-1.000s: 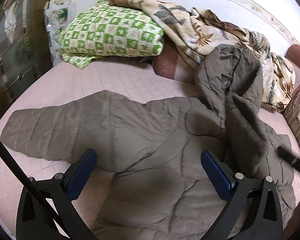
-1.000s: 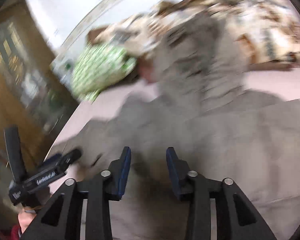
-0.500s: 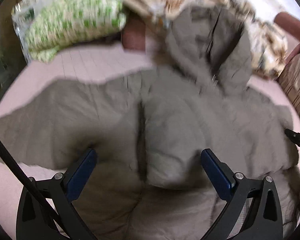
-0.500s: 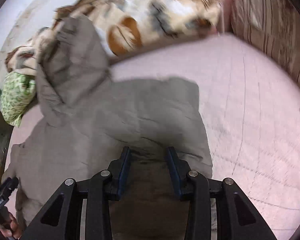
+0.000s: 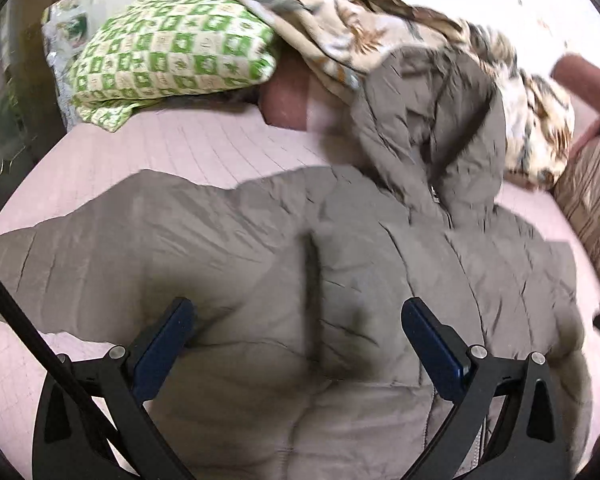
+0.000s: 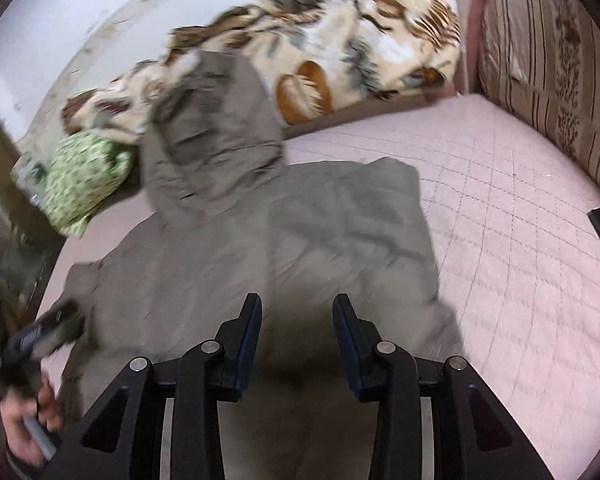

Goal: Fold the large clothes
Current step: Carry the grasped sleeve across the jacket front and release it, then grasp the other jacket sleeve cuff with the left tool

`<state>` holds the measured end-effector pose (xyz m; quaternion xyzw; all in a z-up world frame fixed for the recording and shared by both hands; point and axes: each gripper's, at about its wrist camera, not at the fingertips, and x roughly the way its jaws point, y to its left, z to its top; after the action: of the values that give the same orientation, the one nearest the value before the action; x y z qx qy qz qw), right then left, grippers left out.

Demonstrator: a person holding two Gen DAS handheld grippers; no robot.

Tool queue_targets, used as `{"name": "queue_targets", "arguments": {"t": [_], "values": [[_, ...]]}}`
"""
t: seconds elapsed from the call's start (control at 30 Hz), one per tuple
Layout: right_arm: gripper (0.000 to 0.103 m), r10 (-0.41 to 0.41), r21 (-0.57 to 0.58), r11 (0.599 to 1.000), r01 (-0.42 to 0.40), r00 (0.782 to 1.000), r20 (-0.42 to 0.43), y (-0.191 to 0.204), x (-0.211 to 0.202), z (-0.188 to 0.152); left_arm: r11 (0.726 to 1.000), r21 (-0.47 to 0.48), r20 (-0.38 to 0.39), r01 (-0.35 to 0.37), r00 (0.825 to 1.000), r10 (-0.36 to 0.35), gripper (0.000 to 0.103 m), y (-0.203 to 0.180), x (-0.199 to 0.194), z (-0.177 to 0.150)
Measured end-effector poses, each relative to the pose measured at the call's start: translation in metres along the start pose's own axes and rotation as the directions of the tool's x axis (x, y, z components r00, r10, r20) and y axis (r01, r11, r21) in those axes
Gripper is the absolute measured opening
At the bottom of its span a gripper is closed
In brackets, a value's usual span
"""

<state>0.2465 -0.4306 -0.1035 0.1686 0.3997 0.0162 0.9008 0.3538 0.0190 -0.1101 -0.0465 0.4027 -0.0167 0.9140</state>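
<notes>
A large grey-brown padded jacket lies spread front-up on the pink quilted bed, its hood resting up against a patterned blanket heaped along the wall. A green checked pillow sits at the far left corner, well apart from the work.

The fold looks barely begun. The sleeve on the left side of the left wrist view stretches out flat across the bed, unfolded. On the other side the jacket ends in a fairly straight edge, and no sleeve sticks out there, so that one seems to be already turned in over the body, though the blur makes this uncertain. Left to do, by my reading: bring in the outstretched sleeve, deal with the hood, then double the body over.

The left gripper hovers above the chest of the jacket with its fingers spread wide and nothing between them. The right gripper hangs over the jacket's lower part, fingers partly apart and holding no cloth. At the left edge of the right wrist view a hand grips the left tool's handle.
</notes>
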Motion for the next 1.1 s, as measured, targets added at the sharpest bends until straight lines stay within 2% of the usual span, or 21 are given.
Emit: {"name": "queue_targets", "arguments": {"t": [0.07, 0.13, 0.23, 0.3, 0.33, 0.4, 0.47, 0.53, 0.63, 0.73, 0.77, 0.8, 0.83, 0.93, 1.03, 1.1], "values": [[0.044, -0.013, 0.002, 1.0, 0.013, 1.0, 0.016, 0.015, -0.012, -0.016, 0.999, -0.04, 0.003, -0.018, 1.0, 0.018, 0.103, 0.017, -0.001, 0.002], [0.047, -0.012, -0.018, 1.0, 0.012, 1.0, -0.015, 0.031, -0.006, -0.031, 0.996, -0.08, -0.012, -0.037, 0.999, 0.036, 0.103, 0.039, 0.001, 0.003], [0.048, -0.033, -0.149, 0.989, 0.012, 0.989, -0.143, 0.062, 0.028, -0.056, 0.988, -0.142, -0.015, -0.061, 0.998, 0.059, 0.103, 0.073, -0.005, 0.002], [0.048, -0.075, -0.228, 0.973, 0.024, 0.973, -0.217, 0.075, 0.053, -0.07, 0.98, -0.177, -0.01, -0.086, 0.996, 0.086, 0.103, 0.099, -0.01, 0.001], [0.048, -0.087, -0.238, 0.971, 0.036, 0.974, -0.21, 0.078, 0.054, -0.07, 0.976, -0.194, -0.006, -0.101, 0.995, 0.101, 0.103, 0.114, -0.014, 0.001], [0.048, -0.012, -0.221, 0.975, -0.025, 0.986, -0.168, 0.081, 0.042, -0.061, 0.963, -0.236, 0.002, -0.131, 0.991, 0.136, 0.103, 0.144, -0.023, 0.0], [0.049, 0.032, -0.212, 0.976, -0.052, 0.995, -0.098, 0.084, 0.027, -0.051, 0.94, -0.303, 0.009, -0.157, 0.986, 0.167, 0.103, 0.182, -0.031, -0.001], [0.049, 0.04, -0.21, 0.976, -0.051, 0.998, -0.058, 0.085, 0.02, -0.049, 0.911, -0.371, 0.002, -0.178, 0.981, 0.192, 0.103, 0.214, -0.035, -0.006], [0.049, 0.058, -0.186, 0.98, -0.067, 0.997, -0.054, 0.083, 0.023, -0.048, 0.837, -0.515, -0.02, -0.185, 0.979, 0.203, 0.103, 0.273, -0.039, -0.02], [0.049, 0.055, -0.177, 0.982, -0.066, 0.996, -0.068, 0.082, 0.03, -0.051, 0.734, -0.654, -0.045, -0.182, 0.978, 0.203, 0.098, 0.327, -0.046, -0.042], [0.049, 0.058, -0.176, 0.982, -0.07, 0.996, -0.072, 0.082, 0.032, -0.05, 0.711, -0.68, -0.048, -0.18, 0.978, 0.201, 0.096, 0.337, -0.049, -0.048], [0.049, 0.057, -0.177, 0.982, -0.069, 0.996, -0.074, 0.081, 0.032, -0.049, 0.674, -0.716, -0.051, -0.18, 0.977, 0.206, 0.088, 0.353, -0.052, -0.057], [0.049, 0.056, -0.18, 0.981, -0.068, 0.996, -0.072, 0.084, 0.031, -0.051, 0.654, -0.734, -0.055, -0.182, 0.976, 0.21, 0.083, 0.361, -0.053, -0.061], [0.049, 0.064, -0.189, 0.979, -0.076, 0.996, -0.068, 0.089, 0.028, -0.055, 0.58, -0.798, -0.056, -0.162, 0.979, 0.197, 0.08, 0.39, -0.053, -0.077], [0.049, 0.073, -0.198, 0.976, -0.086, 0.995, -0.072, 0.093, 0.032, -0.055, 0.553, -0.825, -0.025, -0.115, 0.985, 0.168, 0.08, 0.412, -0.042, -0.083], [0.049, 0.072, -0.203, 0.975, -0.085, 0.995, -0.069, 0.094, 0.032, -0.056, 0.556, -0.827, 0.008, -0.087, 0.986, 0.166, 0.08, 0.418, -0.037, -0.081]]}}
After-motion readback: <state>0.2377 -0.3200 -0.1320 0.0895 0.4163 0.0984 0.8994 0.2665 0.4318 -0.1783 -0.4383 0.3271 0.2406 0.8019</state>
